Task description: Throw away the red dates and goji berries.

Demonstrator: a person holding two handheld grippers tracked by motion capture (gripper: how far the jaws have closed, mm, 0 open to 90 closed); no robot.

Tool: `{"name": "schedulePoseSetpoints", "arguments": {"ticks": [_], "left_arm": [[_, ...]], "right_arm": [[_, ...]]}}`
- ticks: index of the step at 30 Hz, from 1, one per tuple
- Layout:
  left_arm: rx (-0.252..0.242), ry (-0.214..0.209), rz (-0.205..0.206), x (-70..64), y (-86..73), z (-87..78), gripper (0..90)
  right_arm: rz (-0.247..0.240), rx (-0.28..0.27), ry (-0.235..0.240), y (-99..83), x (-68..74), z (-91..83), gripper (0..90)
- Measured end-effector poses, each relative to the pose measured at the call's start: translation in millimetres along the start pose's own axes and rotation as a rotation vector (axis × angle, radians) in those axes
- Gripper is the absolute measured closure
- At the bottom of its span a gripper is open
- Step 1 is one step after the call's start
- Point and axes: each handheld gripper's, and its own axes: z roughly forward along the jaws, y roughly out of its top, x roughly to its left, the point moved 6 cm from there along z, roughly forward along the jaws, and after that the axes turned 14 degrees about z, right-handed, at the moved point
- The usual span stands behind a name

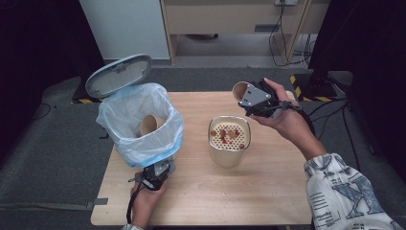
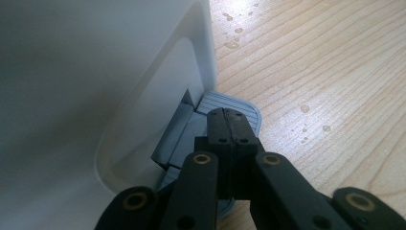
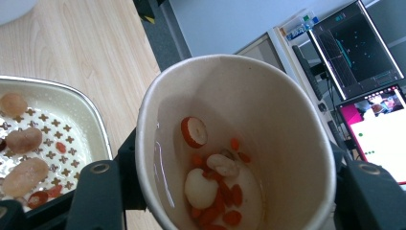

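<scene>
Fingers point(image 2: 214, 125) closed on bin pedal point(image 2: 239, 106), right gripper point(image 1: 252, 99) clamping paper cup point(image 3: 239, 139) with fruit dregs

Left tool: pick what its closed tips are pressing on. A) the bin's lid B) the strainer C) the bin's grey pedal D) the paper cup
C: in the left gripper view the left tool, jaws together, sits on the ribbed grey pedal at the foot of the bin; the high view shows the lid standing open.

Both grippers are black: the right gripper point(image 1: 247, 98) has a grey three-cornered plate, the left gripper point(image 1: 157, 173) trails a black cable. The right sleeve point(image 1: 349, 191) is white, dark-patterned.
</scene>
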Motion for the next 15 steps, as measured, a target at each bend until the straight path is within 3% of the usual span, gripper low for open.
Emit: {"name": "schedulePoseSetpoints", "arguments": {"ticks": [15], "left_arm": [[-0.001, -0.001, -0.008, -0.4, 0.0, 0.0, 89.1]], "right_arm": [[-0.105, 0.029, -0.024, 6.3, 0.8, -4.2, 37.1]]}}
